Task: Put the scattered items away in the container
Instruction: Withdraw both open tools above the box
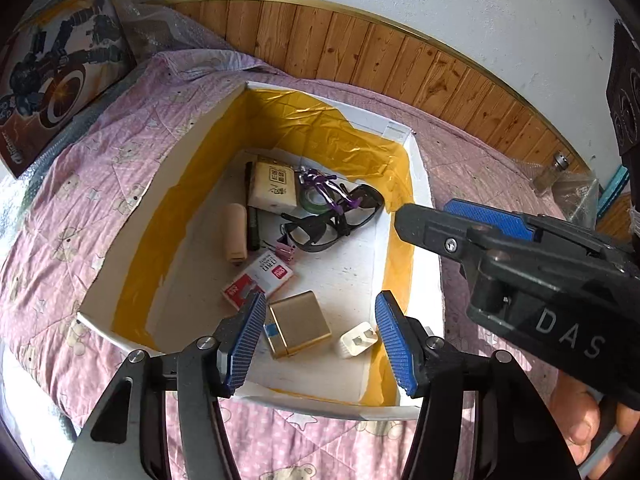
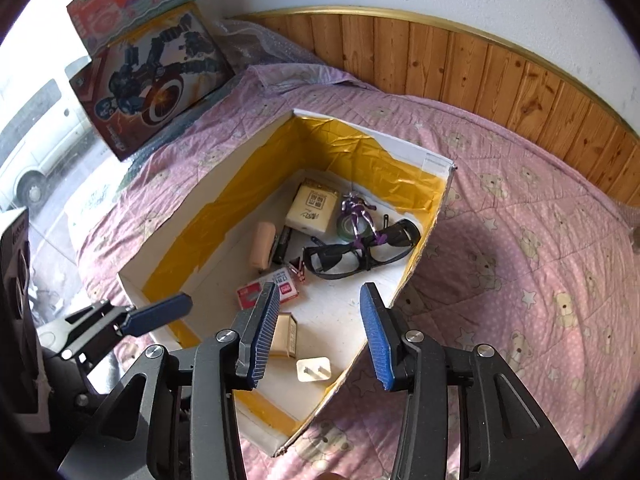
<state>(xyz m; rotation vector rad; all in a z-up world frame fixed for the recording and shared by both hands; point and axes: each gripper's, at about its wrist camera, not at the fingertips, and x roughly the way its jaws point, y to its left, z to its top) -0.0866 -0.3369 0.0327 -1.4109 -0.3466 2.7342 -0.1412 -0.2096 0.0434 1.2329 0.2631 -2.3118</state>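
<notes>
A white box [image 1: 160, 208] [image 2: 208, 196] lined with yellow tape sits on the pink quilt. Inside lie a gold tin [image 1: 298, 324] [image 2: 286, 336], a white plug [image 1: 358, 340] [image 2: 314, 368], a red-and-white staple box [image 1: 260, 278], black sunglasses [image 1: 340, 216] [image 2: 360, 252], a purple figurine [image 1: 324, 188], a beige packet [image 1: 274, 186] and a beige cylinder [image 1: 236, 236]. My left gripper [image 1: 322, 320] [image 2: 176, 306] hovers open and empty over the box's near end. My right gripper [image 2: 320, 296] [image 1: 424, 210] is open and empty above the box's right wall.
The pink quilt [image 1: 100, 160] covers the bed around the box. Two toy boxes [image 1: 60, 80] [image 2: 152, 76] lean at the back left. Wood panelling [image 1: 360, 52] runs behind the bed. A small glass jar [image 1: 554, 172] stands far right. A hand [image 1: 580, 420] holds the right gripper.
</notes>
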